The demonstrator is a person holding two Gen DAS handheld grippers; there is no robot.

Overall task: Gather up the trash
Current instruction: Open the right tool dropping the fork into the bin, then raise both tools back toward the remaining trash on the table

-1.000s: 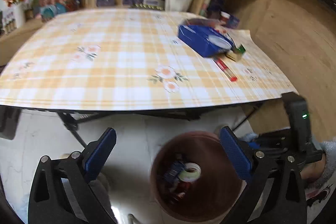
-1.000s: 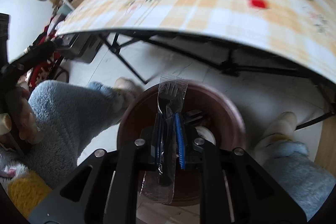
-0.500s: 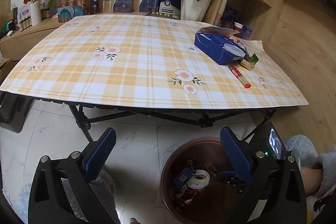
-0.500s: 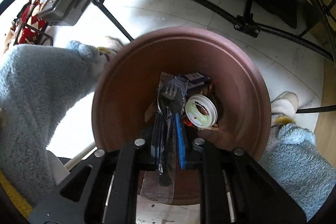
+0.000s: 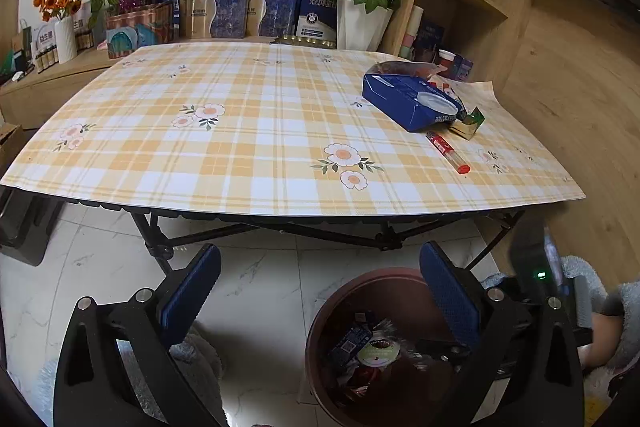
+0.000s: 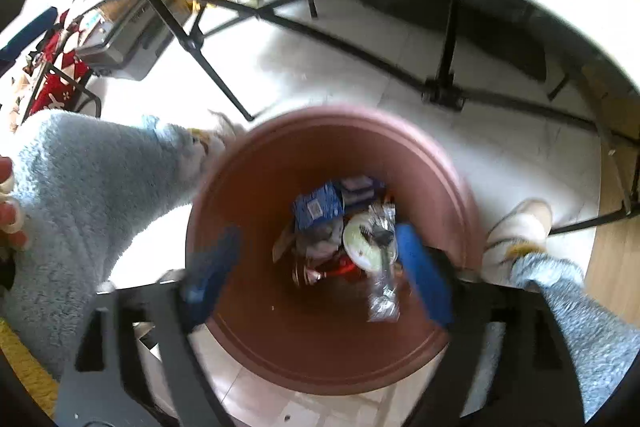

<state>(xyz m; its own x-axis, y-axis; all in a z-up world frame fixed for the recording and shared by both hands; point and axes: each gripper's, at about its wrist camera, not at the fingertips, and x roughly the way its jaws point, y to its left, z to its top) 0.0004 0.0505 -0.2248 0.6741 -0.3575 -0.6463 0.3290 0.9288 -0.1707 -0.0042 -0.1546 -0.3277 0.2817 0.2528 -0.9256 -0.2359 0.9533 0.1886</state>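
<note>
Released! Right gripper (image 6: 320,267) has sprung wide and the wrapped fork (image 6: 382,263) now lies in the brown bin (image 6: 320,359), low in frame. Left gripper (image 5: 320,291) hangs open, empty. Farther up, blue box (image 5: 408,101) and red tube (image 5: 448,151) wait on the table (image 5: 240,147).

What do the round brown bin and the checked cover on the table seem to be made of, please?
The round brown bin looks like moulded plastic: smooth, evenly coloured walls with a dull sheen and a ridged rim. The yellow-and-white checked table cover appears to be a stiff vinyl or coated sheet: it lies flat, its edge juts past the frame without draping, and it shines faintly.
</note>
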